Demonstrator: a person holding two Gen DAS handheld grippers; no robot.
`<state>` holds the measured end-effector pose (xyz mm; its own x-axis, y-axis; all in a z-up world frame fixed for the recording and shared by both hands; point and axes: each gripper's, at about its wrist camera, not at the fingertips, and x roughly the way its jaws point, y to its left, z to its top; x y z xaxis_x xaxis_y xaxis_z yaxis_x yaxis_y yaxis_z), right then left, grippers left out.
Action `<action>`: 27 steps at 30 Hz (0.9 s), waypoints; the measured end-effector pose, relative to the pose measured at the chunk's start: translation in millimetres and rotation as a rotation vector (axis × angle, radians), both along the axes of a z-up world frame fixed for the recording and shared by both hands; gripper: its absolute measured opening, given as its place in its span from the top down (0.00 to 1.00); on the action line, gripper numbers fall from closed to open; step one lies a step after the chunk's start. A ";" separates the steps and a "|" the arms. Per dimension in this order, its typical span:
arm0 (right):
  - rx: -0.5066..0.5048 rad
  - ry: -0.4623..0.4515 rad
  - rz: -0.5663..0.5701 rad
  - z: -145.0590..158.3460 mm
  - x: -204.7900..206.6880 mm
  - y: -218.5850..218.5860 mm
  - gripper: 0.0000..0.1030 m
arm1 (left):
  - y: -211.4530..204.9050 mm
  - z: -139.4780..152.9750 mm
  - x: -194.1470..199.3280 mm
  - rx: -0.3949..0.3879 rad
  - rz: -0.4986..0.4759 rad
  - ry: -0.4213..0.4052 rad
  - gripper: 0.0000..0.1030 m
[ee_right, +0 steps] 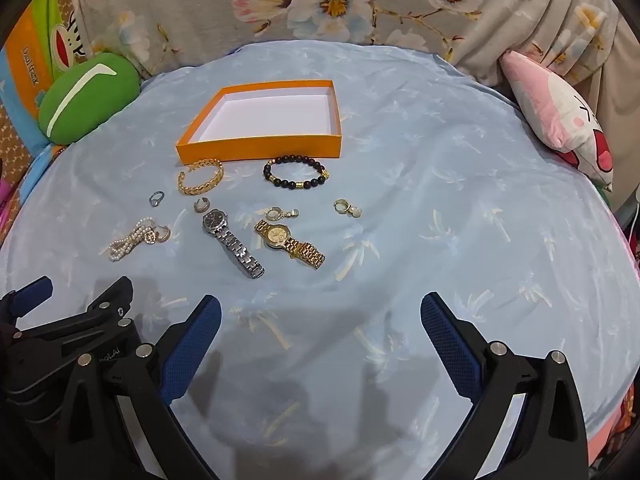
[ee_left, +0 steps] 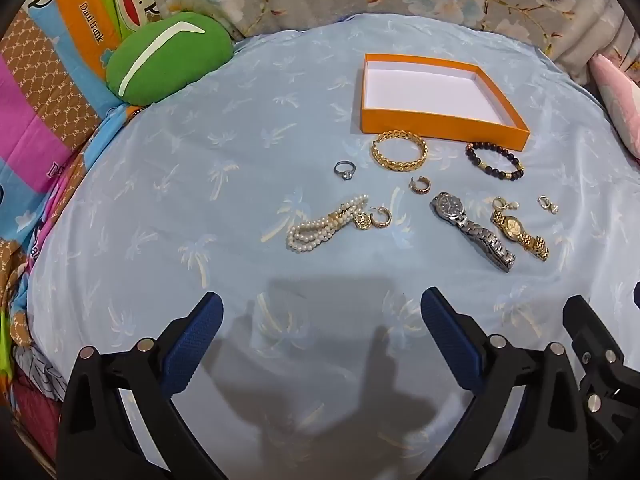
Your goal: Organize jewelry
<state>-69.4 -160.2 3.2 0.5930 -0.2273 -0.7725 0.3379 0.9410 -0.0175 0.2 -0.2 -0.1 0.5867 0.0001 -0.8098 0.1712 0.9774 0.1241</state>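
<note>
An empty orange box [ee_left: 440, 122] [ee_right: 260, 148] with a white floor sits on the light blue sheet. In front of it lie a gold cuff bracelet [ee_left: 399, 151] [ee_right: 200, 178], a black bead bracelet [ee_left: 495, 159] [ee_right: 296, 171], a silver ring [ee_left: 345, 169] [ee_right: 157, 198], a pearl strand [ee_left: 326, 224] [ee_right: 130, 240], a silver watch [ee_left: 472, 230] [ee_right: 232, 242], a gold watch [ee_left: 520, 232] [ee_right: 292, 242] and several small earrings. My left gripper [ee_left: 322, 312] and right gripper [ee_right: 320, 316] are both open and empty, hovering near the front of the jewelry.
A green cushion [ee_left: 168, 58] [ee_right: 88, 96] lies at the back left and a pink pillow [ee_right: 560, 120] at the back right. Floral fabric [ee_right: 320, 0] runs behind the sheet. The grippers sit side by side; the right one shows in the left view [ee_left: 592, 344].
</note>
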 end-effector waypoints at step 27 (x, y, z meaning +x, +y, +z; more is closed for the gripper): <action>0.016 -0.007 -0.003 0.0 4.9 -3.2 0.05 | -0.8 -3.7 6.3 -0.017 -0.001 0.010 0.06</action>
<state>-64.6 -163.4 3.3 0.5978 -0.2166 -0.7719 0.3407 0.9402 0.0001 6.4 -1.0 -3.8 0.5784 -0.0142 -0.8156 0.1730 0.9792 0.1056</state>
